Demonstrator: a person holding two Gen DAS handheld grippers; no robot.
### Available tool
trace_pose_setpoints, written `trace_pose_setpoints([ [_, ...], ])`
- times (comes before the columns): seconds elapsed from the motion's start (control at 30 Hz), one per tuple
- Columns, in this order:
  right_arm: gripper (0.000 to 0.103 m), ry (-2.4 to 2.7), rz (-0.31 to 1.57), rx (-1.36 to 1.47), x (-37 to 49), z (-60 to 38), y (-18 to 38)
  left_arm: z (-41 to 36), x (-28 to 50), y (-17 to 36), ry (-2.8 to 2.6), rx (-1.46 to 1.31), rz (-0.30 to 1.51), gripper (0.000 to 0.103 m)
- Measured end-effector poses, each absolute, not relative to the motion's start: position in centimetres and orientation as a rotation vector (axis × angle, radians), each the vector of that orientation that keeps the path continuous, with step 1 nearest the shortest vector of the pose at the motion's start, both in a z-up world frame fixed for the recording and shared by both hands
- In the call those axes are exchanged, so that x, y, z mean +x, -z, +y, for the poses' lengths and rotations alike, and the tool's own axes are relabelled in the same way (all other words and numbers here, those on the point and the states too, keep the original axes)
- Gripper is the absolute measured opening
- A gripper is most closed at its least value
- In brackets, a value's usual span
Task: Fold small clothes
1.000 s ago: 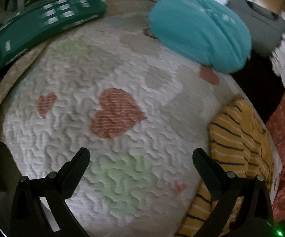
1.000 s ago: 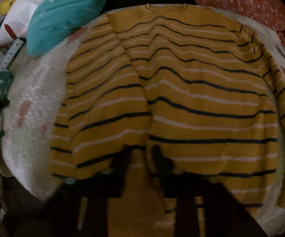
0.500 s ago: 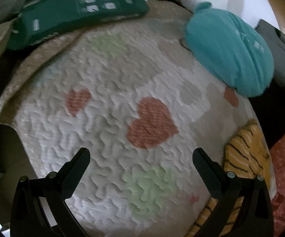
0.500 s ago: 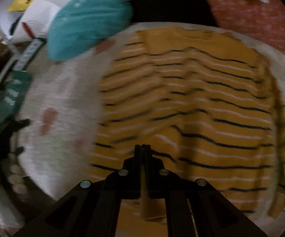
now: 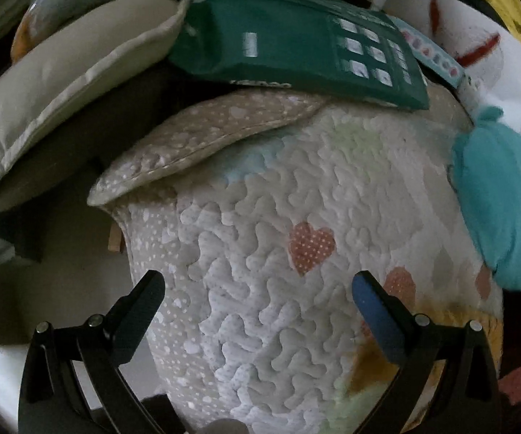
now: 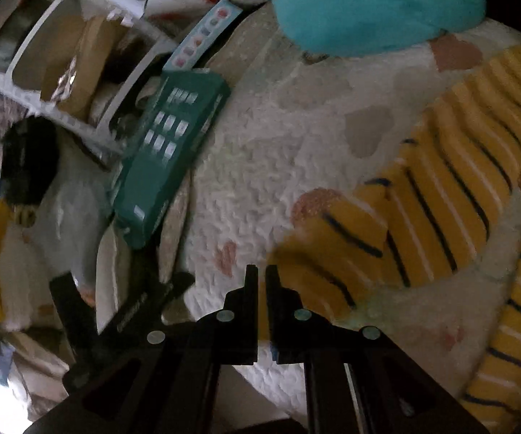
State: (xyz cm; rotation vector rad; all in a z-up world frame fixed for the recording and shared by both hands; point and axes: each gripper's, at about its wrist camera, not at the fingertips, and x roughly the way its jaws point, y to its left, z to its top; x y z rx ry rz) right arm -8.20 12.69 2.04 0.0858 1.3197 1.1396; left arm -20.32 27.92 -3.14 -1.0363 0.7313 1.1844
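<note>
Quilted cotton with hearts: padded mat [image 5: 260, 253] spread under both grippers. Crowding its far edge, green box [image 5: 296, 47] lying on the upturned far-left corner, pale cushion [image 5: 61, 83] beyond that corner, teal bundle [image 6: 368, 3] on the far right edge. Yellow striped sweater [image 6: 441, 188] spread over the mat's right side, one sleeve stretched toward the near edge. Right gripper [image 6: 262, 278] at that sleeve's end, jaws nearly together, grip on fabric impossible to confirm. Left gripper [image 5: 256, 289] over bare middle of mat, jaws wide apart, holding nothing.
</note>
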Motion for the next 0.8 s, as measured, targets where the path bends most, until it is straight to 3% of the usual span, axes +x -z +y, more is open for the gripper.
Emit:
trace_pose_setpoints([
  [0.2, 0.034, -0.926, 1.232, 0.039, -5.6, 1.3, -3.4, 24.8, -15.2, 2.5, -1.040, -0.870, 0.817, 0.103],
  [0.47, 0.036, -0.445, 1.245, 0.027, -4.3, -20.6, -1.2, 14.8, -6.5, 2.6, -0.651, -0.590, 0.972, 0.103],
  [0.8, 0.042, -0.362, 1.283, 0.092, -6.4, -29.4, 4.1, 6.0, -3.5, 5.7, -0.386, -0.520, 1.116, 0.103],
])
